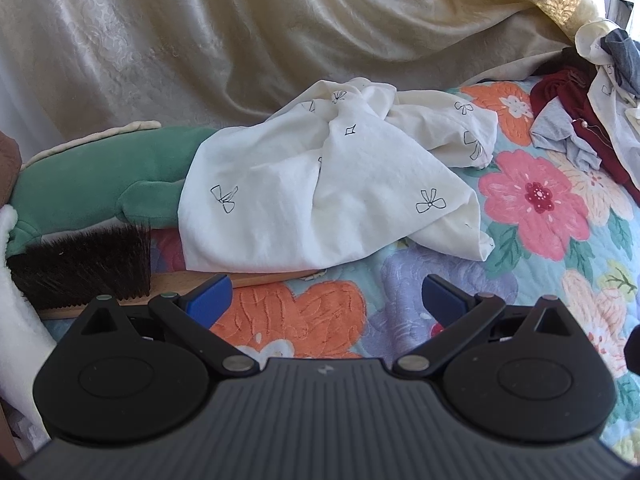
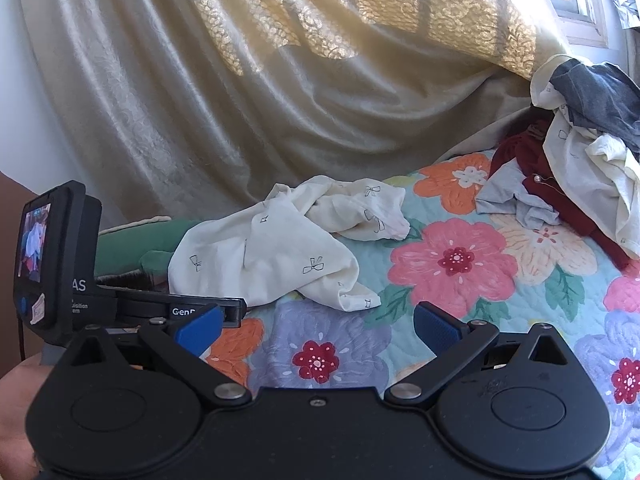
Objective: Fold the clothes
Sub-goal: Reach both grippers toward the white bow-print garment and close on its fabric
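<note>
You are in a home bedroom: a floral quilt (image 2: 460,264) covers the bed, cream curtains (image 2: 280,100) behind (sunlit), a plush toy (image 1: 100,180) alongside.

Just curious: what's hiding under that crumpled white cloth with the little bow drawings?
The white bow-print cloth drapes over one end of a green plush toy and part of a wooden brush handle. How far either extends underneath is covered.

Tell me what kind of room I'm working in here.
Most likely a bedroom: a floral quilt spread like a bed cover, a curtain over a sunlit window behind it, and a green plush toy beside the crumpled white garment.
</note>
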### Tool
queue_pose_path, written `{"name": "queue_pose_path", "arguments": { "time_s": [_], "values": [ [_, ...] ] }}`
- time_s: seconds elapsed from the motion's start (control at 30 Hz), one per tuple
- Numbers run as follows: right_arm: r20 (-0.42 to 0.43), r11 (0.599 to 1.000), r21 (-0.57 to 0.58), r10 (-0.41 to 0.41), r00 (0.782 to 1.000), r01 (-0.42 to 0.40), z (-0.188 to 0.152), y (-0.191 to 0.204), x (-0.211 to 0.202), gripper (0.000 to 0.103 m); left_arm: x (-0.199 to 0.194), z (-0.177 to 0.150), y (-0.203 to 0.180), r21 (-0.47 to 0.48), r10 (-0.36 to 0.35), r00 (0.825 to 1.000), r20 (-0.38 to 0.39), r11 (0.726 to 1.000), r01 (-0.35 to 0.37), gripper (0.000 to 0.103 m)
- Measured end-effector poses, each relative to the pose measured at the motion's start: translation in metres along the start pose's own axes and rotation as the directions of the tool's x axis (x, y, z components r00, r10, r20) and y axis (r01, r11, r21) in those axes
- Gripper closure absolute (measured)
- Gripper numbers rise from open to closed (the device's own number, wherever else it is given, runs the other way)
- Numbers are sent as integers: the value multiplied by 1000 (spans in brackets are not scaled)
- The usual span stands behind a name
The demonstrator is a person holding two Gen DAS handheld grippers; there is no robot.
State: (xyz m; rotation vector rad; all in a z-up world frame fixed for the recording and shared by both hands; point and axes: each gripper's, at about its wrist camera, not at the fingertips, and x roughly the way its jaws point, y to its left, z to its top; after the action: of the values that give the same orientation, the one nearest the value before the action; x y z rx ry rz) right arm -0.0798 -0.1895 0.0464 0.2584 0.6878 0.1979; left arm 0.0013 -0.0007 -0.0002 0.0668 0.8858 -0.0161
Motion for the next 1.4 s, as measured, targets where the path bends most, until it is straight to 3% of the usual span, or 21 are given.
{"name": "queue_pose_path", "arguments": {
  "time_s": [0.2, 0.3, 0.37, 0.43, 0.53, 0.6, 0.7, 0.8, 0.93, 1.03, 1.1, 1.13, 1.17, 1.2, 1.23, 1.3, 1.4],
  "values": [
    [44, 1000, -25, 18, 999, -17, 14, -5, 21, 0, 10, 10, -7, -16, -38, 995, 96, 999, 40, 0],
    [25, 991, -77, 107, 994, -105, 34, -10, 49, 0, 24, 22, -12, -25, -6, 990, 142, 1000, 10, 4],
    [31, 988, -94, 123, 992, -120, 48, -15, 71, 0, 42, 28, -6, -71, -47, 993, 104, 996, 55, 4],
    [3, 991, -71, 112, 994, -112, 56, -23, 95, 0, 58, 27, 0, -155, -83, 993, 86, 983, 95, 4],
    [-41, 995, -37, 95, 995, -96, 68, -35, 132, 0, 82, 17, -5, -135, -45, 999, -21, 990, 42, 4],
    [-71, 996, -14, 84, 994, -85, 76, -43, 157, 0, 85, 19, -8, -119, -63, 998, 7, 991, 63, 4],
    [-103, 994, 68, 88, 991, -81, 76, -62, 183, 0, 89, 25, -9, -131, -149, 988, 42, 980, 153, 1],
    [-97, 992, 113, 75, 992, -64, 77, -74, 197, 0, 94, 34, -10, -138, -187, 981, 60, 971, 194, 1],
    [-83, 992, 119, 39, 996, -29, 85, -82, 213, 0, 102, 32, -13, -96, -182, 983, 40, 978, 185, 0],
    [-81, 985, 166, -27, 996, 40, 87, -90, 232, 0, 110, 28, -10, -84, -184, 981, 65, 978, 189, 0],
    [-63, 984, 176, 14, 998, -3, 83, -91, 241, 8, 115, 27, -6, -108, -190, 979, 71, 974, 197, 0],
    [-69, 986, 164, 42, 997, -30, 81, -87, 242, 23, 115, 26, -3, -130, -197, 977, 86, 970, 207, 2],
    [-78, 987, 148, 71, 994, -59, 80, -84, 243, 44, 114, 25, 0, -158, -197, 974, 113, 964, 214, 3],
    [-87, 987, 133, 99, 991, -87, 78, -80, 245, 56, 112, 24, 3, -185, -198, 970, 139, 957, 222, 12],
    [-83, 988, 115, 118, 990, -108, 76, -75, 240, 68, 110, 24, 5, -194, -223, 964, 149, 949, 249, 43],
    [-72, 983, 91, 165, 984, -158, 73, -66, 227, 74, 106, 28, 10, -204, -282, 948, 146, 930, 307, 83],
    [-78, 963, 103, 257, 963, -248, 65, -53, 204, 79, 99, 34, 11, -225, -356, 918, 175, 893, 389, 83]
  ]
}}
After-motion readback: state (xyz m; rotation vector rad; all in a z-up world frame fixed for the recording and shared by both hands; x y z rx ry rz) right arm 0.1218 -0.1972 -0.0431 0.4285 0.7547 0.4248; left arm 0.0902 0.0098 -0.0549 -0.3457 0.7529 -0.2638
